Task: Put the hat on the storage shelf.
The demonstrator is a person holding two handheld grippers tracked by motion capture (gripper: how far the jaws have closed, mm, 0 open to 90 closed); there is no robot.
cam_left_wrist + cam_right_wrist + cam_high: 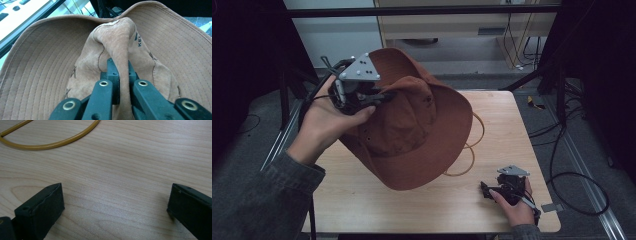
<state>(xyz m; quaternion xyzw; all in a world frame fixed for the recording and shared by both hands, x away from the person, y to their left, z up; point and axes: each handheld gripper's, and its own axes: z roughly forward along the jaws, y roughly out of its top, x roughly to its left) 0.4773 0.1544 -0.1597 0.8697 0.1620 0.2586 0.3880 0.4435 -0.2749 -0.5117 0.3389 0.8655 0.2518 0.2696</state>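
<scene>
Nearest the lens in the left gripper view, the left gripper had its two black jaws pinched together on a raised fold of the crown of the brown, wide-brimmed suede hat; stitched brim filled the frame around the fold. In the high view the same gripper sat upper left of centre, with the hat hanging tilted from it, lifted over the left-centre of the table, its lower brim near or just touching the top; contact could not be settled.

The right gripper rested low at lower right of the high view, jaws spread wide and holding nothing. Its own view showed bare wood between the jaws and an arc of the thin yellow-tan cord at upper left; the cord trailed from under the brim, right of centre.

Judgement: a lift-and-carry step was in hand. Next move likely calls for a steady pinch while the hat is placed or reshaped.

The light wooden table had open room at centre bottom. The brim overhung the left table edge; the cord could snag.
</scene>
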